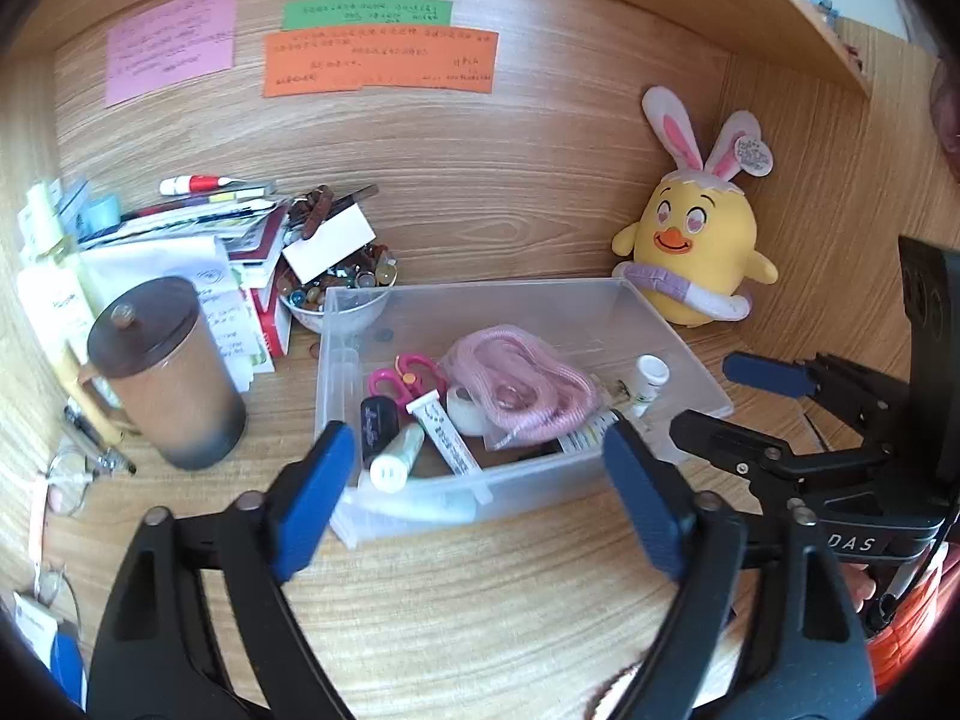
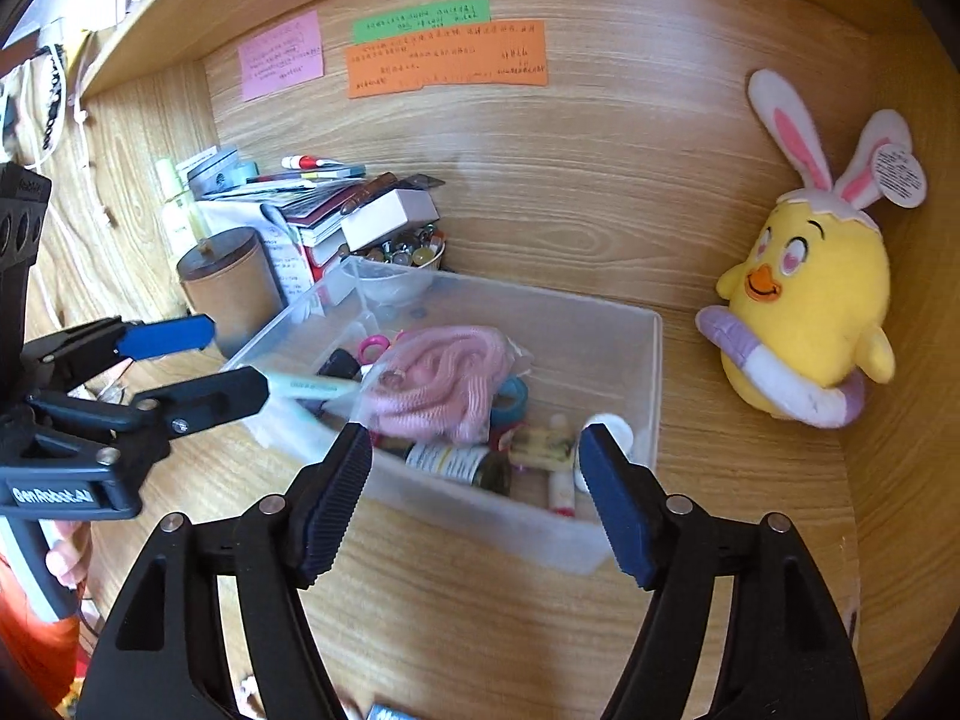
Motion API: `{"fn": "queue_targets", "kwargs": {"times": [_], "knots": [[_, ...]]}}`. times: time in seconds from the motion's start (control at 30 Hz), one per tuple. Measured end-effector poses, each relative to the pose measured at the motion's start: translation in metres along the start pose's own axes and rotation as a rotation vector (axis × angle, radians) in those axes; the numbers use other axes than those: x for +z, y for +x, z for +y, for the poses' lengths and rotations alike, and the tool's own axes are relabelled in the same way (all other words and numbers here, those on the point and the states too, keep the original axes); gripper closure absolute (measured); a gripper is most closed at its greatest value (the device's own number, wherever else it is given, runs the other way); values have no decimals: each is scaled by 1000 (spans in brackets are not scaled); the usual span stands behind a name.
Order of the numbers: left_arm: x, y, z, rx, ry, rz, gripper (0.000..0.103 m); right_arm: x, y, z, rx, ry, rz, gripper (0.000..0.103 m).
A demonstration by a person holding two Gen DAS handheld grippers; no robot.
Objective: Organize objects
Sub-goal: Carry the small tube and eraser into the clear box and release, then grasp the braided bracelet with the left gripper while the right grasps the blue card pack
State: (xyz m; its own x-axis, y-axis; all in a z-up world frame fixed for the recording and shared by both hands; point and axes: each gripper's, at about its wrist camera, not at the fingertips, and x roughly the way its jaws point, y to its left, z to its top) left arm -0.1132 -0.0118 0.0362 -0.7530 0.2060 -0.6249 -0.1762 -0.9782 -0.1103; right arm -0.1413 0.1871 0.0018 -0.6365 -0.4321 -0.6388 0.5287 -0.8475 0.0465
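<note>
A clear plastic bin point(image 1: 672, 324) point(image 2: 651, 360) sits on the wooden desk. It holds a pink cord bundle point(image 1: 522, 384) point(image 2: 438, 384), pink scissors point(image 1: 408, 375), a black case point(image 1: 379, 423), tubes, a small white bottle point(image 1: 651, 378) and a dark jar point(image 2: 462, 463). My left gripper point(image 1: 474, 480) is open and empty at the bin's near wall; it also shows in the right wrist view point(image 2: 234, 354). My right gripper point(image 2: 474, 498) is open and empty at the bin's near corner; it shows in the left wrist view point(image 1: 714, 402).
A yellow chick plush point(image 1: 696, 246) point(image 2: 810, 312) leans in the right corner. A brown lidded mug point(image 1: 165, 372), stacked papers and books point(image 1: 198, 252) and a bowl of beads point(image 1: 345, 294) crowd the left. Sticky notes point(image 1: 378, 60) hang on the back panel.
</note>
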Motion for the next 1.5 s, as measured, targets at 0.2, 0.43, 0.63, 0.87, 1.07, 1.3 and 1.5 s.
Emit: {"fn": "queue_targets", "kwargs": {"times": [0.2,0.43,0.63,0.87,1.07,1.3,1.5], "knots": [[-22,-12,-4,10,19,26,13,-22,-16,2,44,37,1,33],[-61,-14,-12,-22,34,99,13,-52,-29,11,42,41,9,32],[-95,-7,-24,-59,59,180,13,-85,-28,15,-7,17,66,32],[-119,-1,-37,-117,73,253,13,-121,-23,15,-31,3,143,32],[-131,0,-43,-122,78,275,13,-139,-18,14,-8,23,178,32],[-132,3,-51,-150,96,299,13,-136,-16,20,-6,5,162,43],[-132,11,-70,-154,164,297,13,-137,-18,22,-26,-7,141,55]]}}
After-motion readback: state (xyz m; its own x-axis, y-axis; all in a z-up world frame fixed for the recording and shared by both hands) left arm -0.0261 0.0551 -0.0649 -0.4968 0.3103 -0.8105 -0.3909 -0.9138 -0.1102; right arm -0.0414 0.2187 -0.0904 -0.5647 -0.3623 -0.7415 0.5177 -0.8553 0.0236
